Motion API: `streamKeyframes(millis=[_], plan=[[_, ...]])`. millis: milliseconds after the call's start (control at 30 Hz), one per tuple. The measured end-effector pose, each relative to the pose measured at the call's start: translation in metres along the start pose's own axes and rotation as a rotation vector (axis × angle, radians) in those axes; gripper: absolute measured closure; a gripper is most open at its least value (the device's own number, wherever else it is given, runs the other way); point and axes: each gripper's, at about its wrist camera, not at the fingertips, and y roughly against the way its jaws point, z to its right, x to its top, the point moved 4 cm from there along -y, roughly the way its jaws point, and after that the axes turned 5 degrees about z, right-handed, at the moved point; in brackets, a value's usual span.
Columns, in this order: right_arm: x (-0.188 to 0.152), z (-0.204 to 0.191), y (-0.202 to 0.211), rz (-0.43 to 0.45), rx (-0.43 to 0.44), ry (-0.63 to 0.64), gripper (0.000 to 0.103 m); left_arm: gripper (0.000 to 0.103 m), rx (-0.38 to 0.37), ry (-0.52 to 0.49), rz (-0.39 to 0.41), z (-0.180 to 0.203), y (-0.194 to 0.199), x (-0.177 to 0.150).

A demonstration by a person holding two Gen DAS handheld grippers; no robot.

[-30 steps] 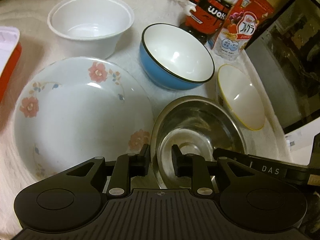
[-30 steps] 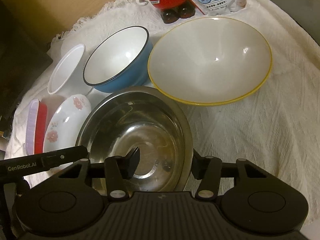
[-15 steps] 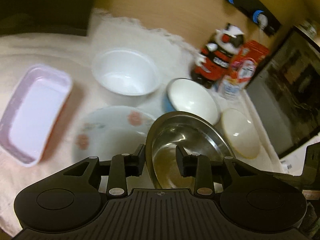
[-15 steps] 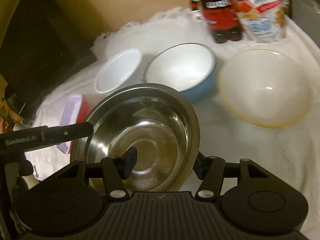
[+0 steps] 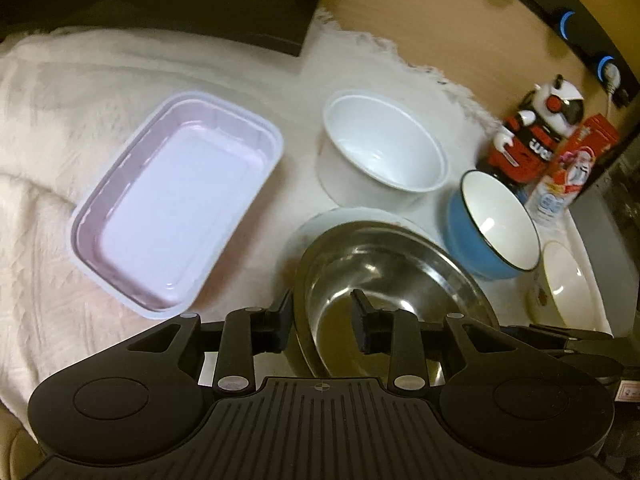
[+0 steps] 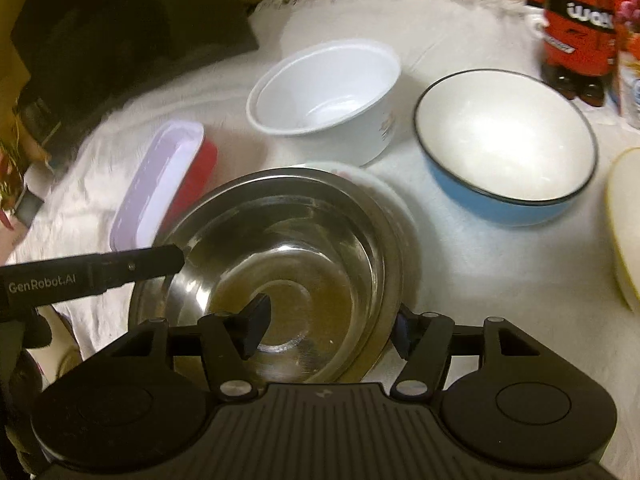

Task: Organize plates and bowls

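A steel bowl [image 5: 380, 272] [image 6: 300, 248] sits over the floral plate [image 5: 344, 216] [image 6: 384, 184], of which only a far sliver of rim shows. My left gripper [image 5: 320, 320] straddles the bowl's left rim, one finger outside and one inside; its jaws are closing, and a gap still shows around the thin wall. My right gripper [image 6: 328, 324] straddles the right rim the same way, wide apart and opening. The left gripper's black finger [image 6: 100, 272] reaches the bowl's far side in the right wrist view.
On the white cloth stand a white plastic bowl [image 5: 384, 152] [image 6: 324, 84], a blue bowl [image 5: 492, 224] [image 6: 504, 140] and a yellow-rimmed bowl [image 5: 568, 280] [image 6: 624, 220]. A red tray with a pale inside [image 5: 176, 208] [image 6: 160, 184] lies left. A toy robot [image 5: 536, 136] and a snack box [image 5: 572, 168] stand behind.
Both grippers carried the steel bowl leftward from beside the floral plate to on top of it, covering most of the plate. Both pairs of jaws now stand wider apart.
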Motion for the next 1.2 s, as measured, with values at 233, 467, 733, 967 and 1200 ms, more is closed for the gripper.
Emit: streamKeyframes(millis=[233, 467, 733, 967, 1200], plan=[[0.006, -0.013, -0.005, 0.015, -0.024, 0.071, 0.039, 0.073, 0.021, 0.02, 0.029, -0.013, 0.0, 0.0], [0.009, 0.003, 0.008, 0.062, -0.016, 0.047, 0.021, 0.073, 0.062, 0.067, 0.079, -0.032, 0.013, 0.009], [0.009, 0.019, -0.023, 0.0, -0.044, -0.033, 0.017, 0.073, 0.009, 0.185, 0.017, -0.045, -0.005, 0.001], [0.013, 0.033, -0.035, -0.014, -0.069, -0.067, 0.017, 0.073, -0.057, 0.128, -0.008, -0.032, -0.012, 0.005], [0.012, 0.025, -0.038, -0.047, 0.015, -0.055, 0.017, 0.07, -0.011, 0.082, -0.085, -0.029, -0.04, -0.001]])
